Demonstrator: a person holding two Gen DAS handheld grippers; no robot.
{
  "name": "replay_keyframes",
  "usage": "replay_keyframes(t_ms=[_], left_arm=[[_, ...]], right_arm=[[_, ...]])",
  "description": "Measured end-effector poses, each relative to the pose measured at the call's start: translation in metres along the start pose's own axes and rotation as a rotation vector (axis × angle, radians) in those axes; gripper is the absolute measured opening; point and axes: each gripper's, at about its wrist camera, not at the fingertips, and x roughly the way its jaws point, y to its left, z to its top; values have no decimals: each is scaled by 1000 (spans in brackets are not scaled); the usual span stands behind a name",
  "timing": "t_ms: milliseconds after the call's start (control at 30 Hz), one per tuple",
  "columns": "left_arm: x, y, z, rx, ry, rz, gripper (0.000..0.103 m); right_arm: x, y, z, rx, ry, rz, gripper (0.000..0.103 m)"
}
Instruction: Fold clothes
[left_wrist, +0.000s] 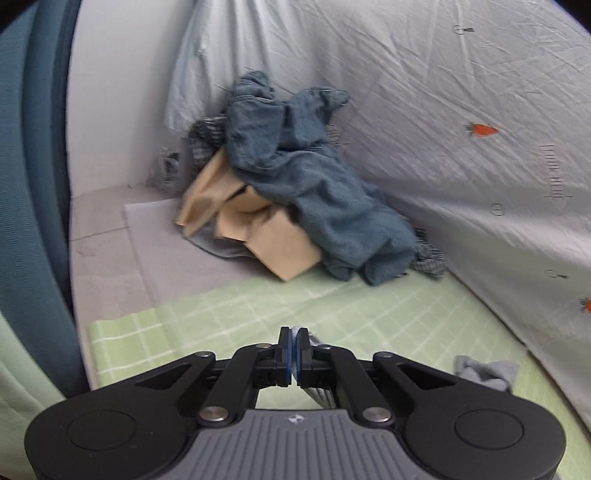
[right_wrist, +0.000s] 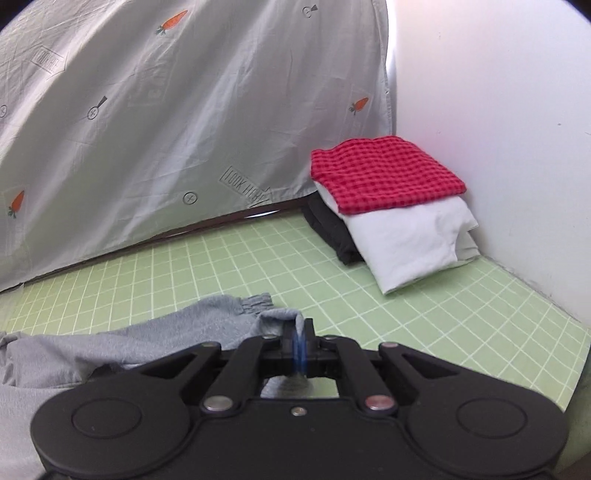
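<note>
Right wrist: both claws clamp grey pants (right_wrist: 155, 332).

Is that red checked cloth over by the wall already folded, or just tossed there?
Folded. The red checked cloth lies as a flat, neat rectangle atop the white garment and a dark garment.

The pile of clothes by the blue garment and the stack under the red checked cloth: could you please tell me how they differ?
The pile is crumpled and loose; the stack is folded flat and squared. The pile mixes teal and tan pieces; the stack layers red check, white and dark. Both rest on the green checked mat beside the carrot-print sheet.
</note>
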Motion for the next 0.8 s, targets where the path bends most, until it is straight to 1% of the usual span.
replay_keyframes(t_ms=[67, 133, 200, 233, 267, 300, 333, 367, 400, 433, 467, 500, 533, 567, 600, 700, 800], left_arm=[[7, 11, -6, 4, 17, 83, 2], [14, 21, -15, 3, 59, 160, 2], [17, 29, -23, -9, 107, 166, 3], [15, 28, -27, -4, 121, 157, 5], [14, 26, -30, 7, 130, 150, 16], [13, 22, -32, 20, 137, 145, 24], [11, 15, -35, 36, 137, 144, 37], [9, 7, -37, 52, 136, 140, 45], [7, -1, -38, 66, 134, 127, 48], [6, -10, -39, 84, 142, 102, 52], [5, -21, -41, 107, 159, 74, 55], [5, -34, -44, 137, 179, 44, 63], [4, -46, -49, 166, 193, 16, 67], [3, -58, -54, 197, 208, -13, 68], [2, -72, -64, 230, 227, -43, 68], [-5, -106, -97, 316, 298, -124, 70], [-16, -135, -135, 433, 376, -202, 70]], right_arm=[[3, -2, -9, 10, 51, 31, 2], [6, -2, -25, 19, 121, 60, 2], [7, -1, -40, 18, 180, 73, 3], [6, -1, -46, 21, 204, 81, 3], [5, -1, -49, 28, 213, 89, 4], [4, -1, -49, 31, 214, 94, 11], [3, 0, -47, 23, 214, 94, 24], [2, 1, -45, 8, 210, 88, 32], [1, 2, -41, -7, 196, 78, 46], [1, 2, -36, -19, 183, 74, 51], [1, 2, -32, -20, 175, 76, 54], [1, 2, -30, -11, 169, 79, 63], [1, 1, -27, -3, 163, 83, 71], [2, 0, -25, 8, 157, 86, 87], [2, -2, -25, 23, 150, 88, 98], [1, -11, -22, 75, 131, 115, 103], [-5, -26, -22, 143, 111, 129, 103]])
